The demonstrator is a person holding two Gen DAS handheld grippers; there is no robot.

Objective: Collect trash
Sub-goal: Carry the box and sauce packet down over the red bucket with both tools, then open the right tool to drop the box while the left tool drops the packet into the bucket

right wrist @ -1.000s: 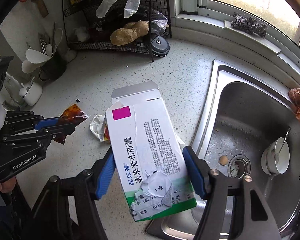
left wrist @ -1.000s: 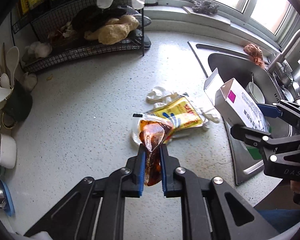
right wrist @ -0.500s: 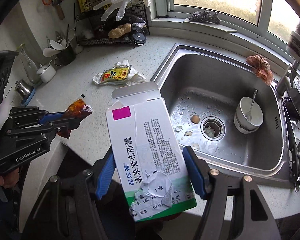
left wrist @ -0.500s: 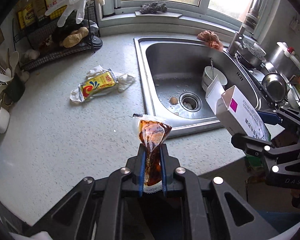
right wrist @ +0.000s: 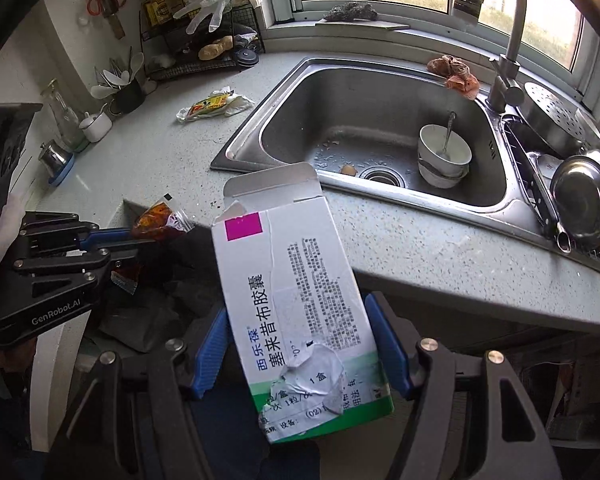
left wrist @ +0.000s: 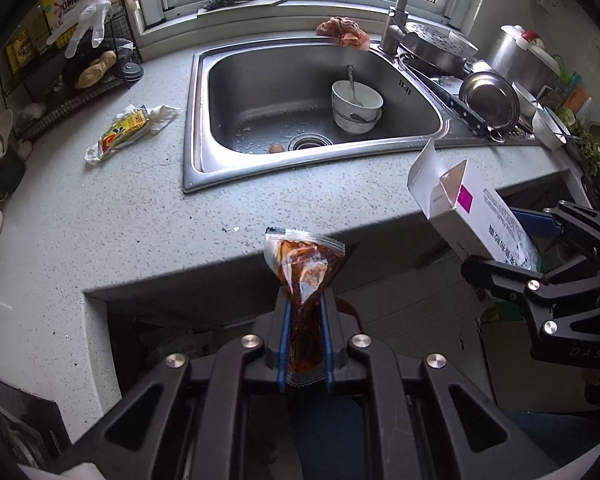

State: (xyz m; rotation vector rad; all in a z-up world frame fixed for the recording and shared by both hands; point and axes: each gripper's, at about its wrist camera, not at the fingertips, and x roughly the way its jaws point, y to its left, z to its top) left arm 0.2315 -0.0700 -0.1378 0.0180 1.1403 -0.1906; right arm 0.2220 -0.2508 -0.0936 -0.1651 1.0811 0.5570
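Home kitchen — steel sink (left wrist: 204,92), bowls (left wrist: 356,106), faucet (right wrist: 508,40), speckled countertop (left wrist: 100,216).

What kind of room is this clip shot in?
A lived-in home kitchen, most likely: a steel sink holding used bowls, a speckled countertop, and pots by the window.

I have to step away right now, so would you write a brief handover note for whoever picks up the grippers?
Left gripper: shut on the sauce packet, held off the counter edge.
Right gripper: shut on the opened medicine box, also off the counter.
Done: both pieces lifted.
Left: drop both in the trash, whose bin is not clearly visible, then fetch the yellow wrapper lying on the counter left of the sink.
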